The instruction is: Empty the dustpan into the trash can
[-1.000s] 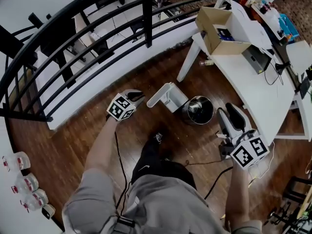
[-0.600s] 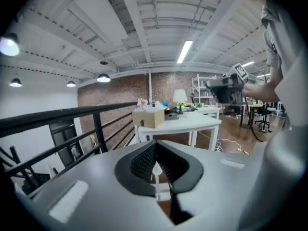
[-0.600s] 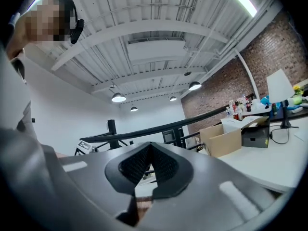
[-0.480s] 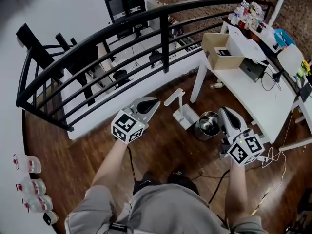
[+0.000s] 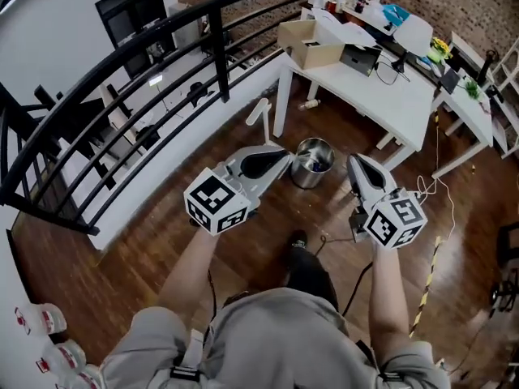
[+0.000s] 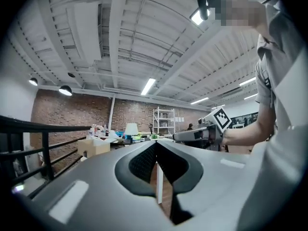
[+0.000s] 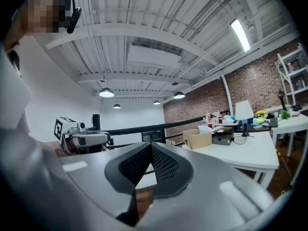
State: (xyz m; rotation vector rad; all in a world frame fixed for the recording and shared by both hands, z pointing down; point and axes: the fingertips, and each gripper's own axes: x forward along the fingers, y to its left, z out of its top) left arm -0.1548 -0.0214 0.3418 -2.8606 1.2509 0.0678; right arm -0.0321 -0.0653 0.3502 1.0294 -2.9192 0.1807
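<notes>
1. Down on the dark wooden floor (image 5: 154, 241), the white plastic long-handled dustpan (image 5: 260, 112) stands near the round shiny metal trash can (image 5: 306, 178), by the white table (image 5: 381, 96) leg; our left gripper (image 5: 284, 156) hides its pan.
2. We hold the left gripper and the right gripper (image 5: 354, 162) clenched on nothing, well apart from the dustpan.
3. We judge the dustpan light, stiff and smooth, so we would grasp its upright handle mid-length to control the tilt over the can.

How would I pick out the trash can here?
Find the long white table by the black railing. On the wood floor just in front of it stands the trash can: a round open bucket, the only shiny metal thing there.
</notes>
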